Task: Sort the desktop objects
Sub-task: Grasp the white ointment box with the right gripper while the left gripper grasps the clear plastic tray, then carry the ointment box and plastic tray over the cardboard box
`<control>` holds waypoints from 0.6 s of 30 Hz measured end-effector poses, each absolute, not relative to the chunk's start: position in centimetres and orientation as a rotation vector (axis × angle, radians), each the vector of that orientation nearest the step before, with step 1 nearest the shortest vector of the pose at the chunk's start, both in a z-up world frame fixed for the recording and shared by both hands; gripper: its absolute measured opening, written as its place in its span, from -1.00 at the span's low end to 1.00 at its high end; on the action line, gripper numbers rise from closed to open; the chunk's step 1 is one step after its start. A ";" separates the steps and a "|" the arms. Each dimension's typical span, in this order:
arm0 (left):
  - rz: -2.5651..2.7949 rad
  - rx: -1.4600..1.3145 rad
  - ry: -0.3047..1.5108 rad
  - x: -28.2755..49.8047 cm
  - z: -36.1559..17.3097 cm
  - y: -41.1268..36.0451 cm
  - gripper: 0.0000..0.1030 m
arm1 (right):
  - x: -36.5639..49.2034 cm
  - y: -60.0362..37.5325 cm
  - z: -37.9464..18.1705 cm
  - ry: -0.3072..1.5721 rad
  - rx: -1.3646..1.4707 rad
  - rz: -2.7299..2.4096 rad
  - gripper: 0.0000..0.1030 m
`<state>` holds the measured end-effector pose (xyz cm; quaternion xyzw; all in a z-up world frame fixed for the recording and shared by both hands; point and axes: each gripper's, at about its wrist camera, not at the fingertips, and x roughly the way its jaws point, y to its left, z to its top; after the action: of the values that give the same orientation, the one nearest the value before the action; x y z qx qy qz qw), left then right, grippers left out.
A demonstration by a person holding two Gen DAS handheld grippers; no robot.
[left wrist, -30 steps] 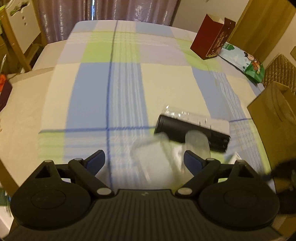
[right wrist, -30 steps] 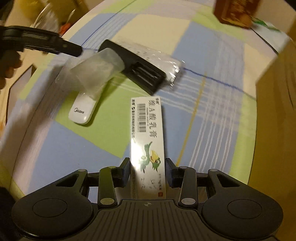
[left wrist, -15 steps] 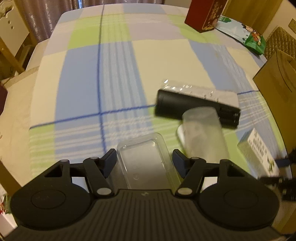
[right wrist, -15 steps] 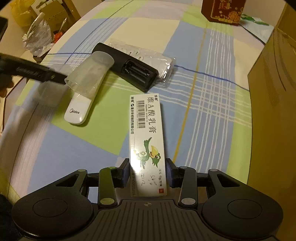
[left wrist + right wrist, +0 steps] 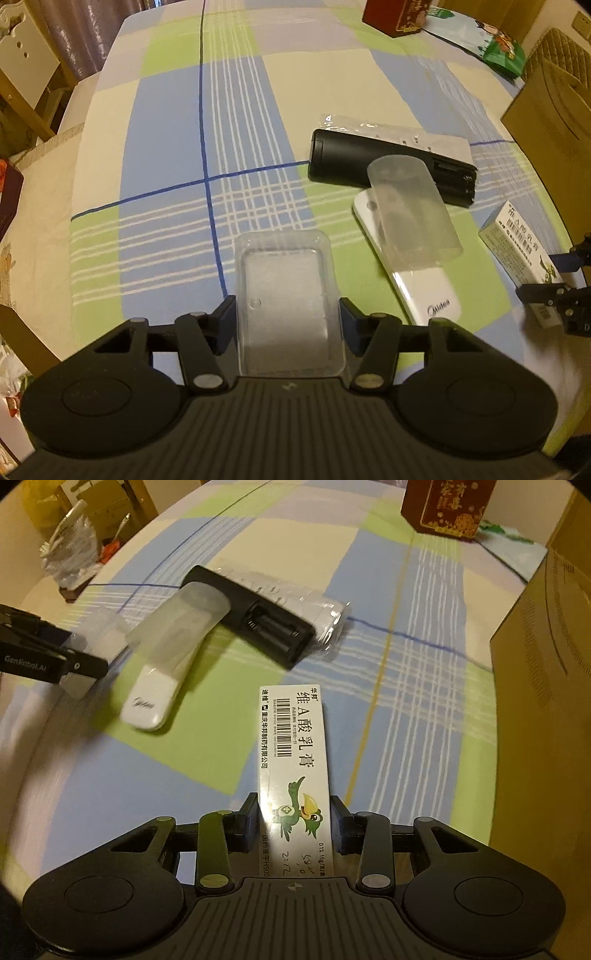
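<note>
Item: clear plastic tray (image 5: 290, 295), shallow, rectangular. It is pinched across its short width by the left gripper (image 5: 288, 325) and held above the checked tablecloth (image 5: 166, 122), over the table's near-middle. It is judged light, thin-walled and easily flexed or cracked; a gentle grip on the side walls is advised.

Item: ointment carton (image 5: 293, 771), white, with a green bird printed on it. It is clamped at its near end by the right gripper (image 5: 294, 823) and held out over the cloth. It is judged light and crushable, and is best taken on its long edges.

Lying on the table's right half: a black remote (image 5: 388, 170) partly in clear wrap; touching it, a white remote (image 5: 410, 269) under a translucent sleeve (image 5: 410, 210). A cardboard box (image 5: 546, 686) stands at the right edge.
</note>
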<state>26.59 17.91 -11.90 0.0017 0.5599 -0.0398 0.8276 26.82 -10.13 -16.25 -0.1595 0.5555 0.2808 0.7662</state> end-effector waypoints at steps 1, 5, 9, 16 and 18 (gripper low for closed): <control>-0.085 0.014 1.183 26.3 -11.6 17.9 0.03 | 26.7 -10.5 -16.1 1.221 -0.311 0.611 -0.28; -0.084 0.016 1.151 25.1 -9.8 17.8 0.03 | 26.2 -12.4 -14.5 1.245 -0.120 0.640 -0.28; -0.090 -0.001 1.109 24.1 -7.8 17.4 0.03 | 25.4 -14.1 -11.5 1.196 0.010 0.692 -0.28; -0.156 0.014 1.022 23.1 -3.8 14.6 0.03 | 23.7 -18.4 -6.3 1.066 0.149 0.700 -0.28; -0.193 0.025 0.998 23.1 -2.7 13.2 0.03 | 23.2 -20.2 -5.2 1.037 0.178 0.675 -0.28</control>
<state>23.10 13.22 -2.67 0.0122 0.4778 -0.0925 0.8735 23.23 -20.24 -5.20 0.0832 0.4854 0.3157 0.8111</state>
